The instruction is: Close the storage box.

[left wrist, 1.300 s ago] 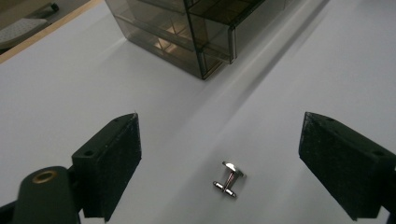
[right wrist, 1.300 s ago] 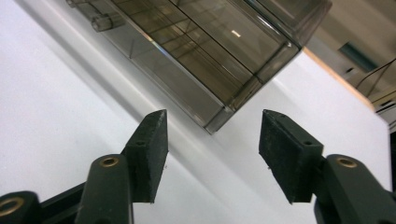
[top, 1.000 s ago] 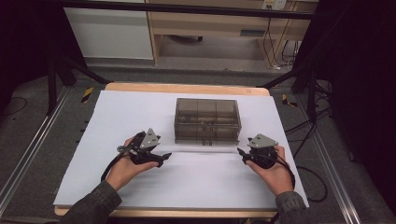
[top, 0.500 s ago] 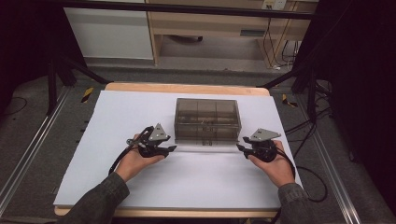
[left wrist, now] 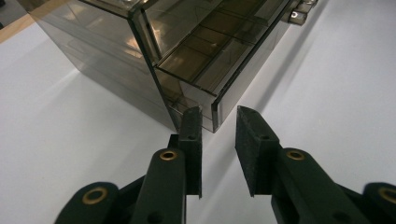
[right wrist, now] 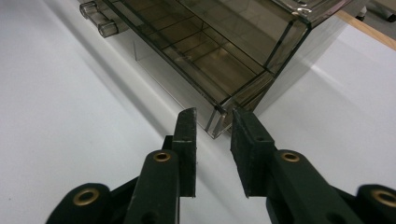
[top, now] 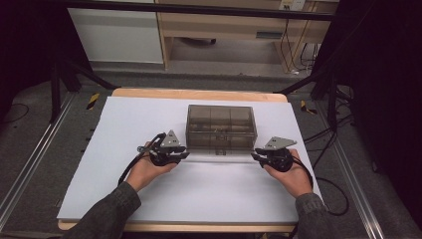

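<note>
Our left gripper [left wrist: 218,126] and right gripper [right wrist: 213,123] have just been closing, jaws narrowly spread beside the near corners of the smoky transparent plastic compartment box [top: 221,126], at twelve o'clock. Uneven closing could skew it.

box [top: 221,127] on the table [top: 124,124], a tool [top: 185,155] at each front corner.

I note a smoked, see-through compartment box [top: 221,127], lid shut, lying flat near the white surface's [top: 124,129] far edge, centred.
</note>
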### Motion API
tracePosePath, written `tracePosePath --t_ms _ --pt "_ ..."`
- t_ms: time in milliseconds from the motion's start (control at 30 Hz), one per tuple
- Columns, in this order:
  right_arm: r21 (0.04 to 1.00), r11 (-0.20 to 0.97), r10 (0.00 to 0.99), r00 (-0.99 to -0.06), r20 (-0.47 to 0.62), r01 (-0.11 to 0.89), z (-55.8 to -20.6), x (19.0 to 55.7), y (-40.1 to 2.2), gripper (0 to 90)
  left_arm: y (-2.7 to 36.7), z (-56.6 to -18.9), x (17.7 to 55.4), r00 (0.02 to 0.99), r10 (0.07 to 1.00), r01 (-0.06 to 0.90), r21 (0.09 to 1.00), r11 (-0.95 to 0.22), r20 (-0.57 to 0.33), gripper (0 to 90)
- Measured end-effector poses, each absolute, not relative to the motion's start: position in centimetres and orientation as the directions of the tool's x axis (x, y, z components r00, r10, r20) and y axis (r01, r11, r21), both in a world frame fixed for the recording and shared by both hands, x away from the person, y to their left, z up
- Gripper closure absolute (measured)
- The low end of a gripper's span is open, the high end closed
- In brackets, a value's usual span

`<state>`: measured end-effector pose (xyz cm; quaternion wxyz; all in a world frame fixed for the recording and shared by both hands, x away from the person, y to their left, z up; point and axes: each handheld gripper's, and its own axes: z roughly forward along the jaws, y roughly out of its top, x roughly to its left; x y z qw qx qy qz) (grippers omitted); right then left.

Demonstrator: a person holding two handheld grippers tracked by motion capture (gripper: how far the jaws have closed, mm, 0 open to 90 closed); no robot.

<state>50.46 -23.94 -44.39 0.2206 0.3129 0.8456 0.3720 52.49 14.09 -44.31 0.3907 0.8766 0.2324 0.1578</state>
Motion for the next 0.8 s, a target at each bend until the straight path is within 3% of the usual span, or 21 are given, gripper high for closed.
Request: tracePosePath --t_ms 300,800 --pt "0.763 0.529 0.691 -0.710 -0.135 0.371 -44.37 50.62 -23.85 80.3 13.91 -44.49 52.61 0.840 0.535 0.295 0.755 -0.586 0.087 79.2" --pt "0.753 0.537 0.686 -0.717 -0.128 0.379 -44.12 50.06 -23.95 81.5 13.95 -44.21 51.93 0.849 0.520 0.292 0.738 -0.609 0.093 84.6"
